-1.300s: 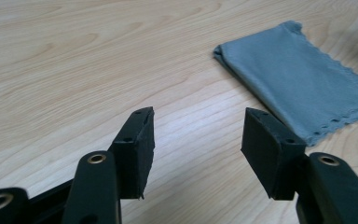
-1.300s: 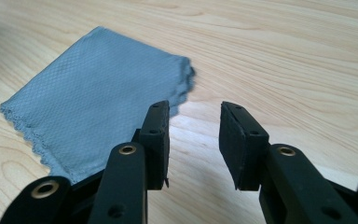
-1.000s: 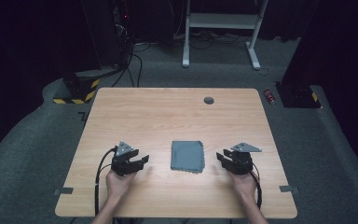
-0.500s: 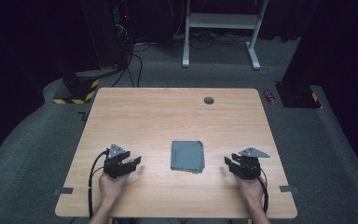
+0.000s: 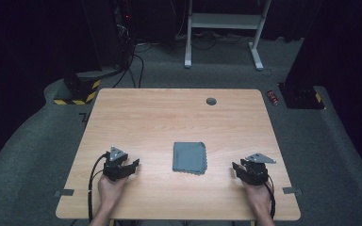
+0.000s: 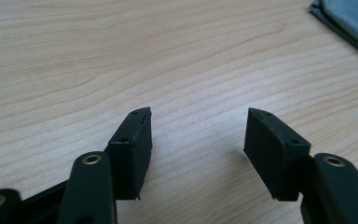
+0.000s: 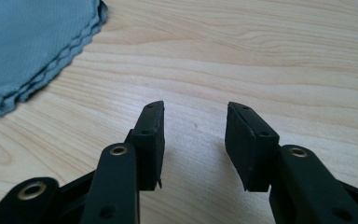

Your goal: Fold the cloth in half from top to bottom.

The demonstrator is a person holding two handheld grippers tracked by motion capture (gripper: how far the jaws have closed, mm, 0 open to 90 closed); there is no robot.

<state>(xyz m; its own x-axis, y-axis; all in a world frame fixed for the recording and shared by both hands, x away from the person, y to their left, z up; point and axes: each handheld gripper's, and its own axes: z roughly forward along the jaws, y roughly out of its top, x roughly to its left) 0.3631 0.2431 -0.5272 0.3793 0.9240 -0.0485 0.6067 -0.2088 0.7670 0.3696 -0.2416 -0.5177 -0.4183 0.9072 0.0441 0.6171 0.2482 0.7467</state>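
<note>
Left gripper [image 5: 131, 165] low over table [image 5: 169, 113], jaws apart, bare wood between them, nothing held. Folded grey cloth [image 5: 189, 157] lies flat ahead and to its right, well clear of the tips. Right gripper [image 5: 238, 168] likewise empty; jaws apart and have just been opening, cloth ahead to its left, near but not touching.

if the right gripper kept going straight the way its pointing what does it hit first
Probably nothing but bare table. The right gripper has open fingers with only wood between and ahead of them. The folded grey cloth lies off to the left of that line, so it would likely pass beside it.
</note>
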